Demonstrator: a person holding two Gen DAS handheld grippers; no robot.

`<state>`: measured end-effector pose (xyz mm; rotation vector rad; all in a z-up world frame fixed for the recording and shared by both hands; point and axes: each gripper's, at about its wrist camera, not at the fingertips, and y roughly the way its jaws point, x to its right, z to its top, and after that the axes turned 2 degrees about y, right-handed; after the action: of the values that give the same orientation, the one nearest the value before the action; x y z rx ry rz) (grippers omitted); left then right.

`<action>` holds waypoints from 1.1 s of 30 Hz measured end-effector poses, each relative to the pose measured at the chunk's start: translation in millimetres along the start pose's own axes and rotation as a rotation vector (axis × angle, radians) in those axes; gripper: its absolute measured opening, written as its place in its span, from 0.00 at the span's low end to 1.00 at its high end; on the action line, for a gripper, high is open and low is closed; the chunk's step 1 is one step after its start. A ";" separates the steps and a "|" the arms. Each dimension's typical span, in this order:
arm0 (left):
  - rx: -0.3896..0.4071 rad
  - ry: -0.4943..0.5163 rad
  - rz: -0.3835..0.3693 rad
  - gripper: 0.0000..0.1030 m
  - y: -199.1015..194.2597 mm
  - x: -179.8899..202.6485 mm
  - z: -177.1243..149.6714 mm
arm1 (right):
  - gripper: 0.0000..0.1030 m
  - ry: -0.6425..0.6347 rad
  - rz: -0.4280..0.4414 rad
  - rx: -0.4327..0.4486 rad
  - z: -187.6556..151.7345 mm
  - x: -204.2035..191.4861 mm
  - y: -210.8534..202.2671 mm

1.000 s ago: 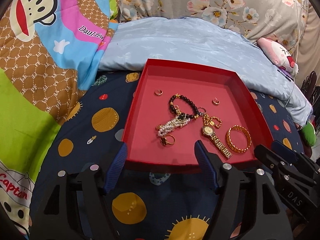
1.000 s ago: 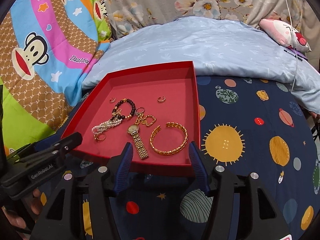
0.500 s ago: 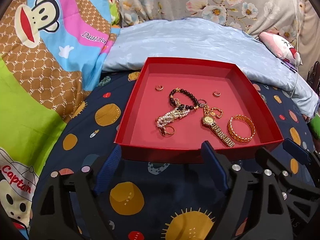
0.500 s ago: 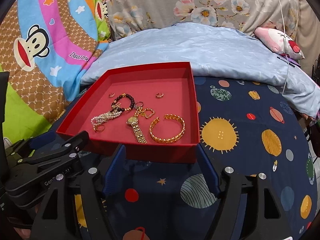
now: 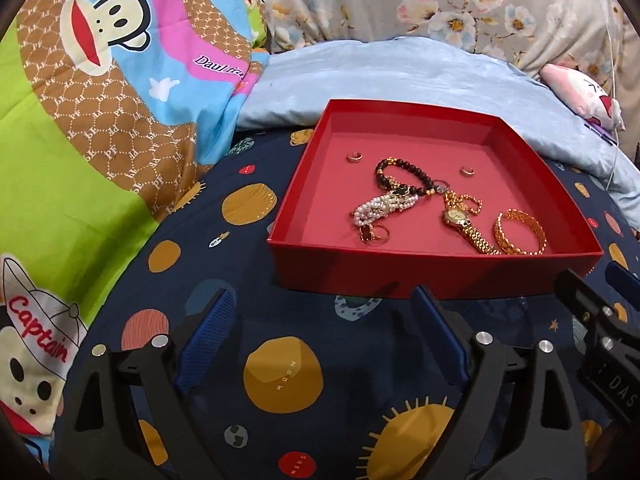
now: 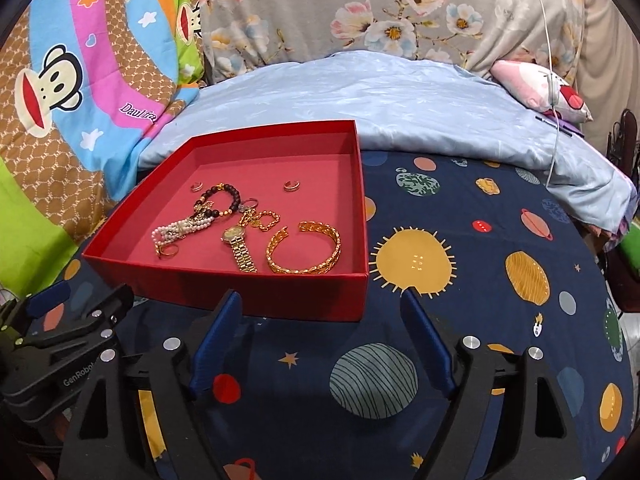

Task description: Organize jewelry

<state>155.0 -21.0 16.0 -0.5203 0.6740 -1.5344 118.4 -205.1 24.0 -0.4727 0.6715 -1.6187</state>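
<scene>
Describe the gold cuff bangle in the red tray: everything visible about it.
The gold cuff bangle is an open C-shaped band, apparently shiny metal with a chain-link texture. It lies flat on the floor of the red tray, in its near right corner, its gap towards the tray's middle. It lies just beside the gold watch; contact is unclear. No gripper touches it.

The tray (image 5: 436, 276) is bright red outside with a pinker red floor. In it lie a gold cuff bracelet (image 6: 305, 247), a gold watch (image 6: 239, 245), a dark brown bead bracelet (image 5: 402, 178), a white pearl strand (image 5: 378, 211) and small gold rings (image 5: 354, 156). The bed sheet (image 6: 460, 320) is navy, printed with orange suns, striped planets and red dots. Behind it lies a plain pale blue quilt (image 6: 380, 92), and a grey cloth (image 6: 360, 12) with pink and white flowers. A cartoon monkey blanket (image 5: 100, 100) shows green, brown, pink and sky blue. Both hand-held grippers are black with blue pads (image 5: 204, 338).
</scene>
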 end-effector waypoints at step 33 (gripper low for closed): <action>-0.017 0.013 0.013 0.91 13.4 13.4 1.6 | 0.79 0.026 -0.014 -0.036 2.3 -2.8 13.5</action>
<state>164.8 -34.6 6.9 -0.5186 0.6993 -1.5223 130.4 -203.7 17.0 -0.4839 0.7189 -1.6306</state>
